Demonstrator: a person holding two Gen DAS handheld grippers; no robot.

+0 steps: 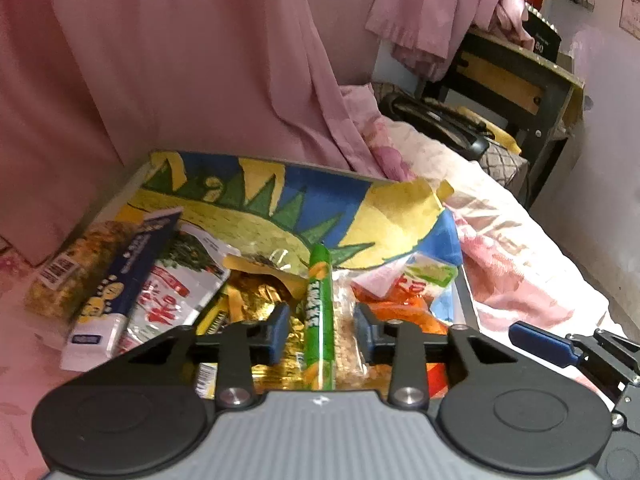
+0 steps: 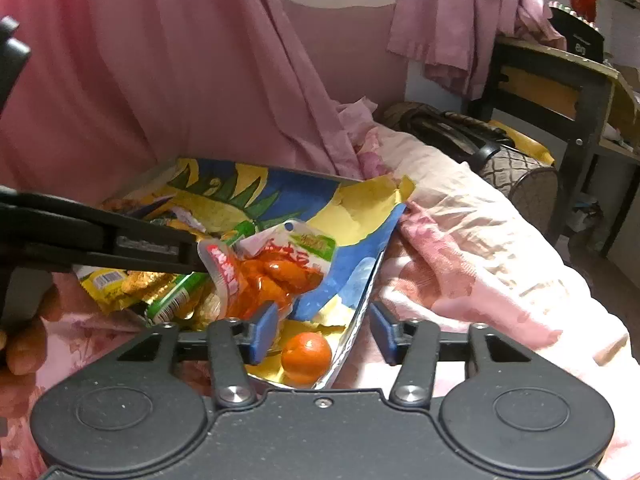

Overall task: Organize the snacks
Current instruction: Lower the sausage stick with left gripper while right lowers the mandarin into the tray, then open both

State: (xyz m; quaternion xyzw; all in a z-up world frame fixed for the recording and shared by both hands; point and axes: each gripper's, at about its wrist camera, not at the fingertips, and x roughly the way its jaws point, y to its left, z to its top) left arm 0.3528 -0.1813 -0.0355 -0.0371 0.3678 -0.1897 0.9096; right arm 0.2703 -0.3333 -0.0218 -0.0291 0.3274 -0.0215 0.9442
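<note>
The lower end of the long green tube-shaped snack stick [image 1: 319,312] is cut off behind the left hand-held gripper [image 1: 322,330], whose blue pads stand spread either side of it, not touching. Its long axis runs straight away from the camera, atop gold foil wrappers [image 1: 260,300] on the colourful painted board [image 1: 256,196]. The right hand-held gripper [image 2: 322,334] is spread around a small orange fruit [image 2: 306,358], beside a blurred orange-red pouch [image 2: 272,276].

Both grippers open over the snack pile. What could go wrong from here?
1. Left gripper straddles the green tube and a clear-wrapped bar beside it; closing may pinch both.
2. The orange sits loose near the board's corner edge, between the right gripper's fingers; a nudge could roll it onto the bedding.
3. The grippers work close together; they may collide.
</note>
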